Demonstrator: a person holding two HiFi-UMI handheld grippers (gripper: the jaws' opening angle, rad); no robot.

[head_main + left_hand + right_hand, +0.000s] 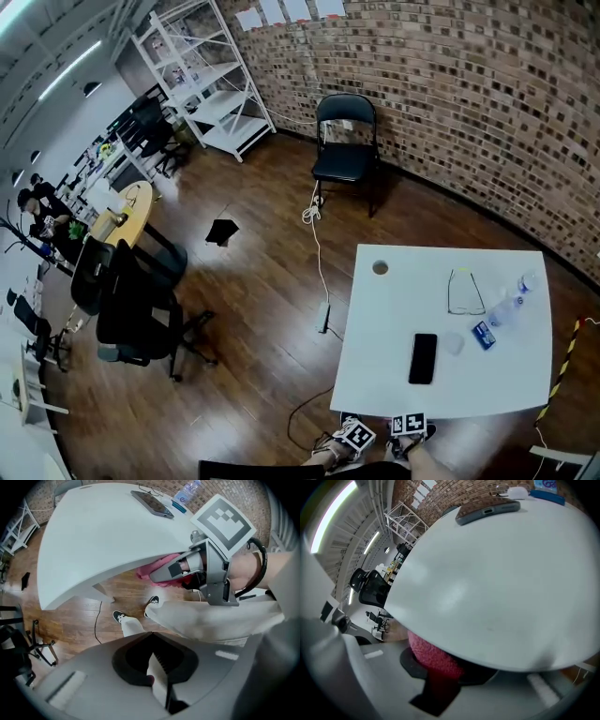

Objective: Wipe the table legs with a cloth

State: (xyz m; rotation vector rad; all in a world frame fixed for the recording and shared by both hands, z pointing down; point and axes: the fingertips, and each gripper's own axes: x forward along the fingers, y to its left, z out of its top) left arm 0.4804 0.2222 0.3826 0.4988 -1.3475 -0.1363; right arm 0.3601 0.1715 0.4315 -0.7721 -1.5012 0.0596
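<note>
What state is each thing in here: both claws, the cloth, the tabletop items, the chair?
Left claw: shut, empty.
Right claw: shut on the pink cloth, just under the white table edge.
Pink cloth: bunched, clamped.
Phone: lying flat on the white table.
Water bottle: lying on its side.
Folding chair: unfolded, unoccupied.

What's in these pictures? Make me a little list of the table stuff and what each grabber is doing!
table: white, on a wooden floor
on the table: black phone, glasses, water bottle
right gripper: shut on pink cloth, tucked under the table's edge
left gripper: shut, holding nothing
</note>
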